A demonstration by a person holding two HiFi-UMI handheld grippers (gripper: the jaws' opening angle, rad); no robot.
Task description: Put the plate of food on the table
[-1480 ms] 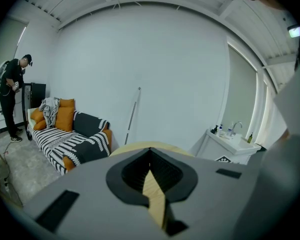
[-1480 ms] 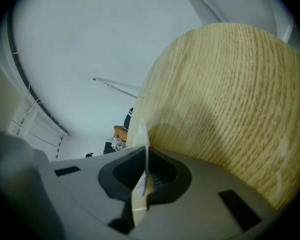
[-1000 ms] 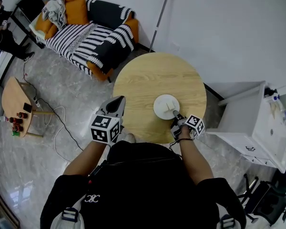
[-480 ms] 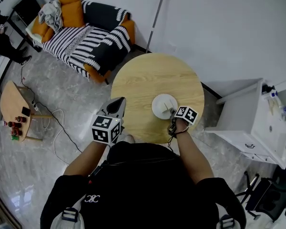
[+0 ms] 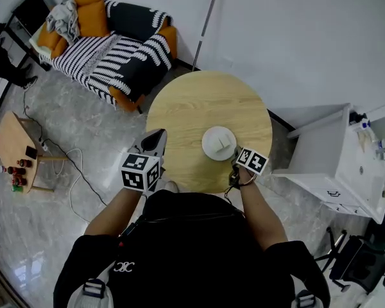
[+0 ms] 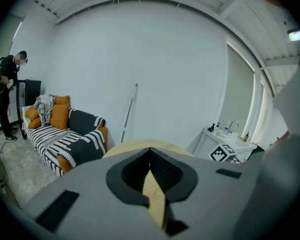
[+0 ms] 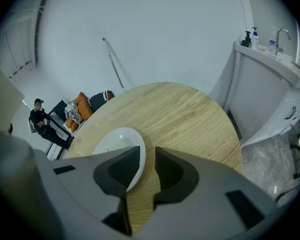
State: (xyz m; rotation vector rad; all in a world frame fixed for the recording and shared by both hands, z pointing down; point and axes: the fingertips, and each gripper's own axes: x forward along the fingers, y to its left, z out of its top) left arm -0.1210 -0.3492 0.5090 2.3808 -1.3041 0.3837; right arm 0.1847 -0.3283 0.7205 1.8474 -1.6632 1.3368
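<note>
We see the plate (image 5: 219,143) lying flat on the round wooden counter (image 5: 199,101), toward the edge nearest the person and right of the middle. Something pale sits on it, though from the head view it is too small for us to name.

The right hand-held gripper (image 7: 146,159) points down at the counter just beside the plate's near rim. Its jaws have just been opening and now stand wide apart. In the right gripper view the plate's rim shows at the left side of the gap with bare wood beside it, and neither pad presses on it, so this gripper holds nothing.

The left hand-held gripper (image 5: 156,137) hangs off the counter's left edge, well apart from the plate. Its jaws seem to meet at the tips, with only a thin sliver of wood showing through behind them and nothing gripped.

A striped sofa (image 5: 115,50) stands beyond the counter, and a white cabinet (image 5: 337,159) stands to its right.
</note>
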